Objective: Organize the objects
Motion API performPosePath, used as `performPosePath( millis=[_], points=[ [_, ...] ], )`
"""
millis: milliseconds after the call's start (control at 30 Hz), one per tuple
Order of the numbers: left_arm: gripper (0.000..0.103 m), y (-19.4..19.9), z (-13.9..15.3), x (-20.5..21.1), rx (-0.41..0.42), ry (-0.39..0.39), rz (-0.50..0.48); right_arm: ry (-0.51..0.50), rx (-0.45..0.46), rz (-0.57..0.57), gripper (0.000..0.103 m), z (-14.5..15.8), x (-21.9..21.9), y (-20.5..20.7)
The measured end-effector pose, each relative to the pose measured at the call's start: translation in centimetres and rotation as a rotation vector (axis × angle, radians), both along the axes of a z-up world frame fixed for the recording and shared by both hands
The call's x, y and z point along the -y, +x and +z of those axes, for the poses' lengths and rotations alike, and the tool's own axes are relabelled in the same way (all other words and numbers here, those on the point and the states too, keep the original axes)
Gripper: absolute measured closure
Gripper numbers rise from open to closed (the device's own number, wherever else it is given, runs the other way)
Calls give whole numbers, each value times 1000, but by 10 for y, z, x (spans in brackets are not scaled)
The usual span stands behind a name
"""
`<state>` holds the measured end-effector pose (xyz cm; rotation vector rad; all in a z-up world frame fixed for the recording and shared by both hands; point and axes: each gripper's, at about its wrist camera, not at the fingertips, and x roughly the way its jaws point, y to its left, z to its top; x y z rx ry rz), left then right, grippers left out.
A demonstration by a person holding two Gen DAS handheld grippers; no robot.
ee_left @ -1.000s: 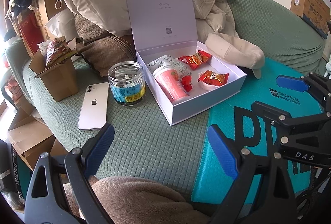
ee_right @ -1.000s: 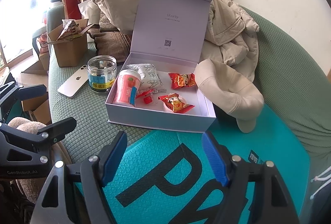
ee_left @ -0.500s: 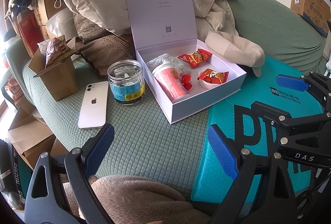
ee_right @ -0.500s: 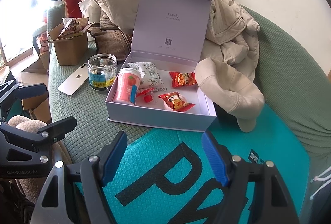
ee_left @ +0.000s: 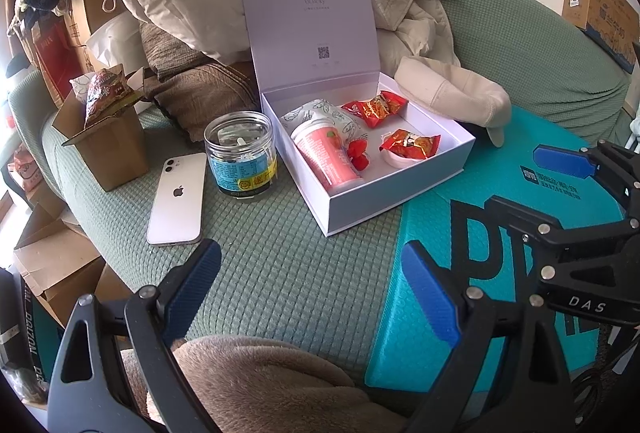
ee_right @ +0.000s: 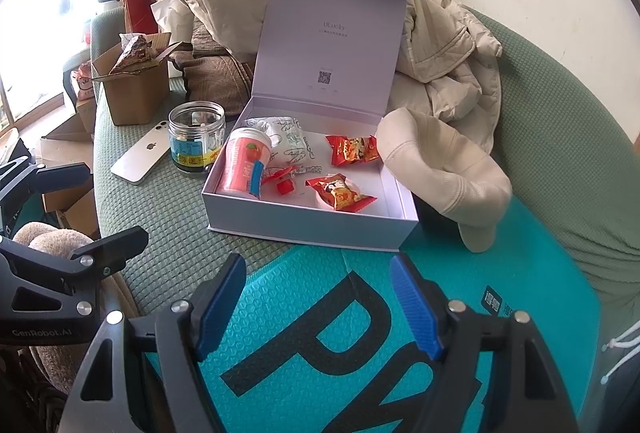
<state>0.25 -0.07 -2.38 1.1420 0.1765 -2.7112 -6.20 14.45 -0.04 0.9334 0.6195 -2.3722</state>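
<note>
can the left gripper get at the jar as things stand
Probably yes. The left gripper is open and empty, and only bare green cover lies between it and the jar. The phone and the white box flank the jar but leave its near side free.

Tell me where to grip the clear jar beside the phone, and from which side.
Grip the clear jar across its upper wall, probably coming with the open left gripper from the front. It stands upright and lidless; the phone and the white box crowd its sides.

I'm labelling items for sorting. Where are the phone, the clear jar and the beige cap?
phone [ee_left: 176, 199]: left wrist view, middle of its white back.
clear jar [ee_left: 242, 157]: left wrist view, its labelled side wall.
beige cap [ee_right: 440, 161]: right wrist view, top of its crown.
</note>
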Motion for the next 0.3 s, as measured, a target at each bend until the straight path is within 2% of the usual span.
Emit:
performPosePath(
  millis=[300],
  points=[
    [11,-3,-3,-1,13,25,-10,-8,9,3,28,-3,-4,-3]
  ],
)
